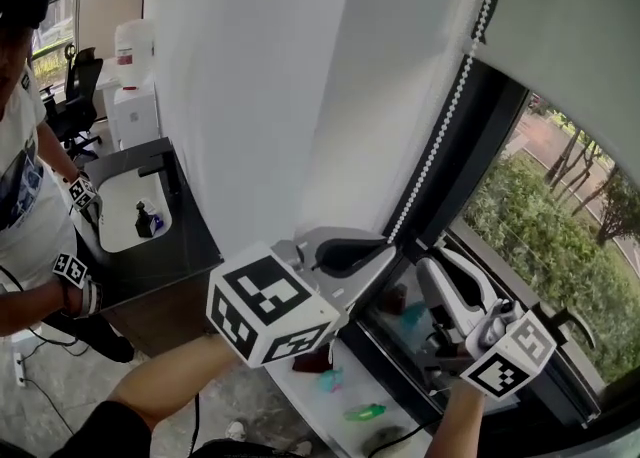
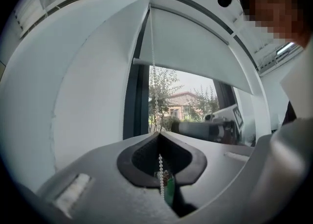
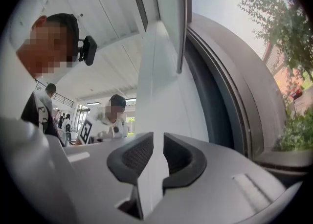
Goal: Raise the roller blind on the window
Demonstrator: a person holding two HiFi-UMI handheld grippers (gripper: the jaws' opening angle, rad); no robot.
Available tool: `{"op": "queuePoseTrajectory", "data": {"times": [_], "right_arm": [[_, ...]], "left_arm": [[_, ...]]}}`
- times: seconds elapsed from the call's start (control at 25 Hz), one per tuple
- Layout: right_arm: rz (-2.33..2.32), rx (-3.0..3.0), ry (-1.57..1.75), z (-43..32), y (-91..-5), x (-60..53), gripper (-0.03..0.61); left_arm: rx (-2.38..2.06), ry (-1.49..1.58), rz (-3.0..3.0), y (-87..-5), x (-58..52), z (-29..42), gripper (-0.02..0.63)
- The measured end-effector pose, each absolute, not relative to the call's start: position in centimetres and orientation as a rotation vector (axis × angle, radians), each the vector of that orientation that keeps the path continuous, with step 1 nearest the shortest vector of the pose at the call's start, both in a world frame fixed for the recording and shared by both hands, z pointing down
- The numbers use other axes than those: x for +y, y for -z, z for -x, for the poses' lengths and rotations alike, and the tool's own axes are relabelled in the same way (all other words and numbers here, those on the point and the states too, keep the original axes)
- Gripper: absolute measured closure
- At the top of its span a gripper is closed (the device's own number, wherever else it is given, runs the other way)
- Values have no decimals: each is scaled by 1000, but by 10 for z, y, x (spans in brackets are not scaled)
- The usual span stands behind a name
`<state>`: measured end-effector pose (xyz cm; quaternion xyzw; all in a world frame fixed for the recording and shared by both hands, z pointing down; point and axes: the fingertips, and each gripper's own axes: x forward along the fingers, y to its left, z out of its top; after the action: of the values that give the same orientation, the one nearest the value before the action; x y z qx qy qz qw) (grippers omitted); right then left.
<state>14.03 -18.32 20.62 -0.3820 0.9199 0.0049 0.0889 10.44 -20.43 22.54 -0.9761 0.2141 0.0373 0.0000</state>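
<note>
The white bead chain hangs from the top right along the dark window frame, beside the grey roller blind. My left gripper reaches level to the chain's lower end. In the left gripper view the jaws are shut on the bead chain, which runs up between the pads to the blind, whose bottom edge hangs partway down the window. My right gripper sits just right of the left one by the window frame. Its jaws stand apart with only the white wall showing in the gap.
A white wall column stands left of the window. Small bottles lie on the sill below. At the left a person stands by a black counter; a water dispenser is behind. Trees show outside.
</note>
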Motion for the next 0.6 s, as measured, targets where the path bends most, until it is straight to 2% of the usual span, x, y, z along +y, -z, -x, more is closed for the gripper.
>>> {"op": "queuePoseTrajectory", "data": {"times": [0.36,0.6], "right_arm": [[1113,2775,-158,-99,-151,-206,518],[1106,2795,-178,-86,-147,-212,520]], "left_arm": [[693,259,3188,-346,-206,-109,602],[690,293,3212,-360,-202,-102,603]]}}
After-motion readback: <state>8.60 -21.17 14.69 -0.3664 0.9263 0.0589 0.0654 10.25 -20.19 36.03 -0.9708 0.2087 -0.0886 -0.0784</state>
